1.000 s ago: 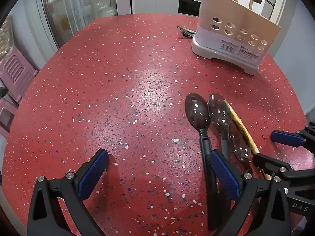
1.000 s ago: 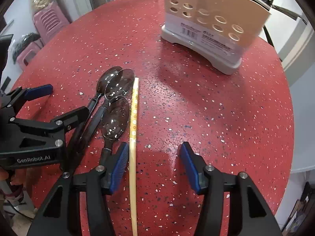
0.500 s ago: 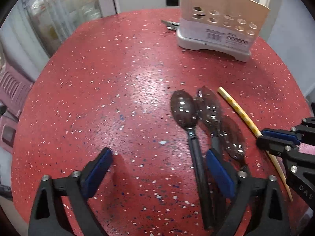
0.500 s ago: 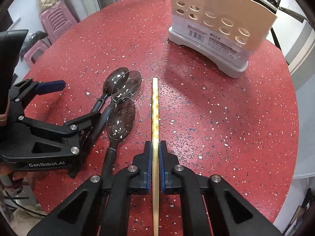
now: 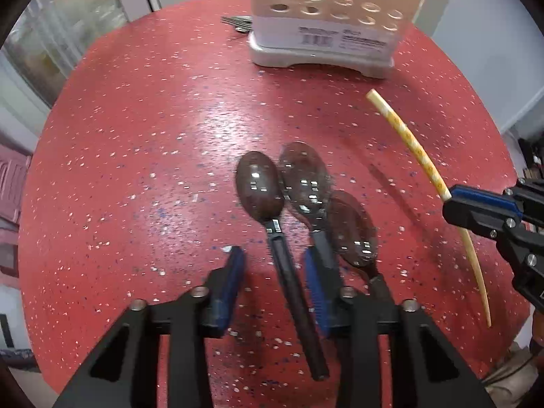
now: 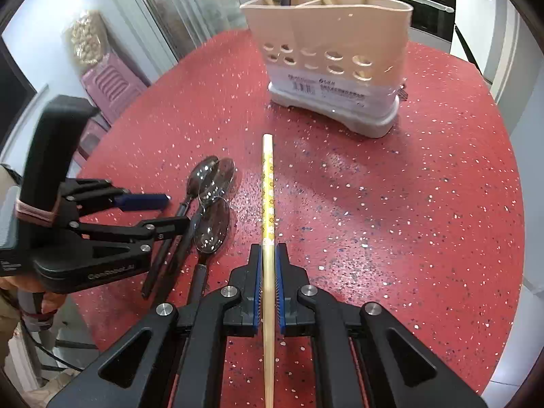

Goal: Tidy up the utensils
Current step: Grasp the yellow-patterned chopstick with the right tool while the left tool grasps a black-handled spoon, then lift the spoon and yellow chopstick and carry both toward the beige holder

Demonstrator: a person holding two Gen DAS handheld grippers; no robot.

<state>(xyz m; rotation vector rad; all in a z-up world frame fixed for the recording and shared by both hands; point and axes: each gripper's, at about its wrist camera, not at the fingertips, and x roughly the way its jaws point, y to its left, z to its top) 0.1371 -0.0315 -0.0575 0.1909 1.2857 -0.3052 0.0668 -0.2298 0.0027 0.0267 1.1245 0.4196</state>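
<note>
Right gripper (image 6: pixel 268 272) pinches a slim yellow patterned chopstick (image 6: pixel 267 183), lifted, tip toward the perforated beige caddy (image 6: pixel 335 68). Left gripper (image 5: pixel 273 272), jaws just narrowing, straddles one dark glossy spoon's (image 5: pixel 260 187) handle; contact unclear. Two more spoons overlap beside it, blurred. Red speckled table (image 5: pixel 136 136).

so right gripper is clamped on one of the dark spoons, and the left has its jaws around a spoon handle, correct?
Not quite. The right gripper is clamped on the yellow patterned chopstick, not a spoon; the right wrist view shows it between the pads. The three dark spoons lie on the red table. The left gripper has just been closing, one spoon handle between its jaws.
</note>
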